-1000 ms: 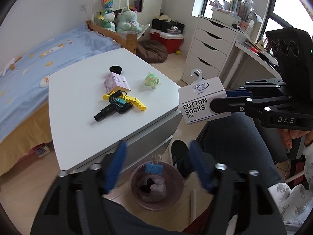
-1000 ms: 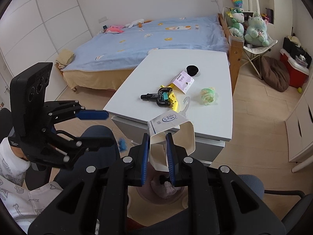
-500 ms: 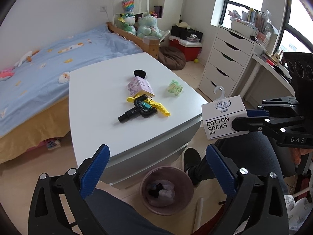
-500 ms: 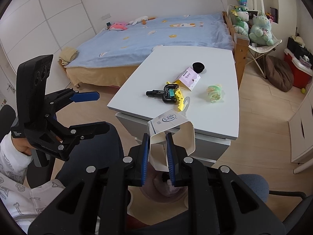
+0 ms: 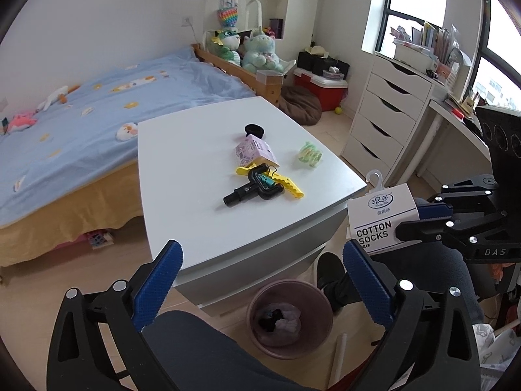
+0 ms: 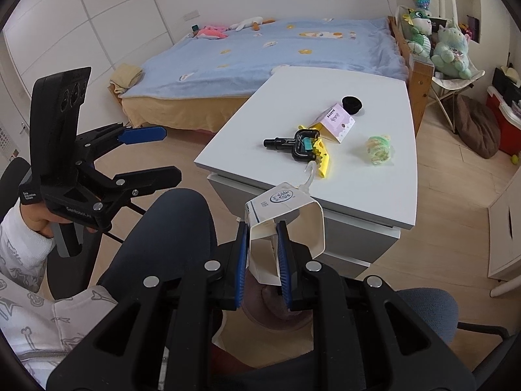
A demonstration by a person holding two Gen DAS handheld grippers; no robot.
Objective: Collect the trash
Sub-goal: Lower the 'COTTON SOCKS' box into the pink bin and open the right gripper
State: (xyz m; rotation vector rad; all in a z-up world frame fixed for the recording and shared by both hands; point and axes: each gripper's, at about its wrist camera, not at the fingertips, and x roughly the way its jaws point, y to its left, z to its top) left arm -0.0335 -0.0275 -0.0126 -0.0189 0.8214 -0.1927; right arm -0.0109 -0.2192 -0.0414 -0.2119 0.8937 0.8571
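My right gripper (image 6: 262, 231) is shut on a white cardboard "COTTON SOCKS" sleeve (image 6: 286, 208) with a plastic hook, held in the air beyond the table's near corner. The left wrist view shows the sleeve (image 5: 379, 215) and right gripper (image 5: 413, 220) at the right. My left gripper (image 5: 262, 257) is wide open and holds nothing, above a dark trouser leg. A mauve trash bin (image 5: 289, 319) with crumpled scraps stands on the floor below. On the white table (image 5: 182, 169) lie a pink box (image 5: 257, 151), a green wad (image 5: 310, 155), a black cap (image 5: 254, 129) and a black tool (image 5: 257, 187) on a yellow clip (image 5: 289, 189).
A bed with a blue cover (image 5: 97, 104) runs along the table's far left side. White drawers (image 5: 387, 114) and a desk stand at the right. The person's legs (image 5: 423, 267) and a foot (image 5: 329, 267) are beside the bin. A sleeve and hand (image 6: 29, 224) hold the left gripper.
My left gripper's fingers have spread wider and it has pulled back and up from the bin. A blue binder clip seen at the bin's rim is gone from sight. The right gripper kept still.
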